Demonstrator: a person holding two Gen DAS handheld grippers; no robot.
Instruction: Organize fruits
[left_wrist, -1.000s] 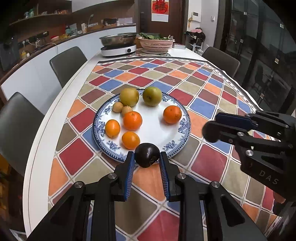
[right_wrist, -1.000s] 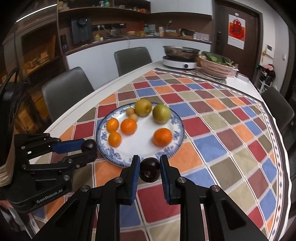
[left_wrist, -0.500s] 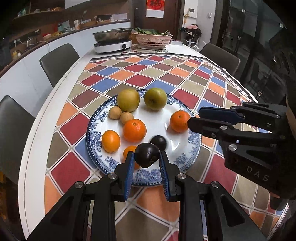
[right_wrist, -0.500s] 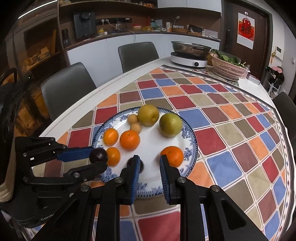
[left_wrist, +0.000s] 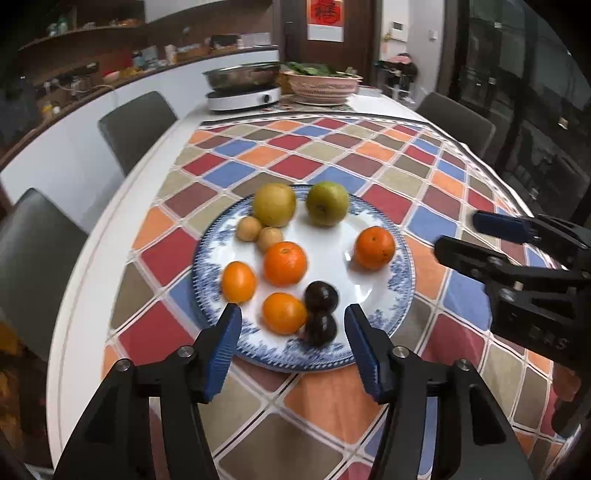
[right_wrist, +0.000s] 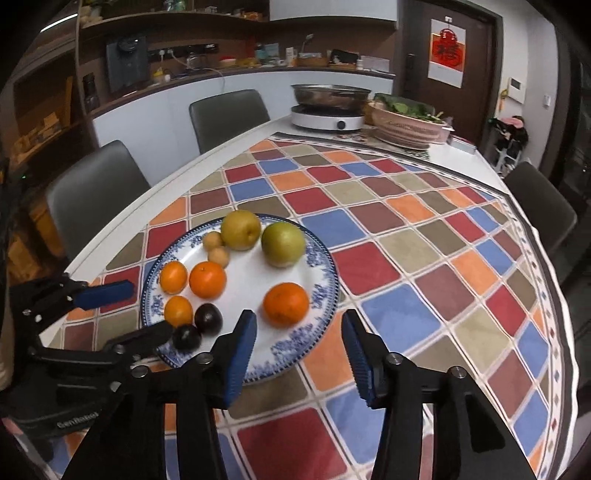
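Blue-and-white porcelain is noted first: the plate (left_wrist: 400, 291) carries all the fruit on the checked tablecloth (left_wrist: 325, 391).

Left wrist view: the left gripper (left_wrist: 292, 325) is spread wide and holds nothing. Two dark plums are recorded inside its span, the near plum (left_wrist: 320, 328) at 12 o'clock from the fingertips, touching the far plum (left_wrist: 321, 295) just beyond it. A small orange (left_wrist: 283, 312) is pressed against both at their 9 o'clock. The right gripper (left_wrist: 456, 236) is seen at 3 o'clock, off the plate rim, parted and empty.

Right wrist view: the right gripper (right_wrist: 299, 328) is opened wide with nothing between its pads. A large orange (right_wrist: 285, 304) lies at 12 o'clock, just beyond the tips. The plums (right_wrist: 197, 326) lie at 10 o'clock, nearer the left gripper (right_wrist: 147, 308), one finger of which appears to touch the near plum; contact cannot be confirmed.

No fruit is seen off the plate; the sorting is judged nearly complete.
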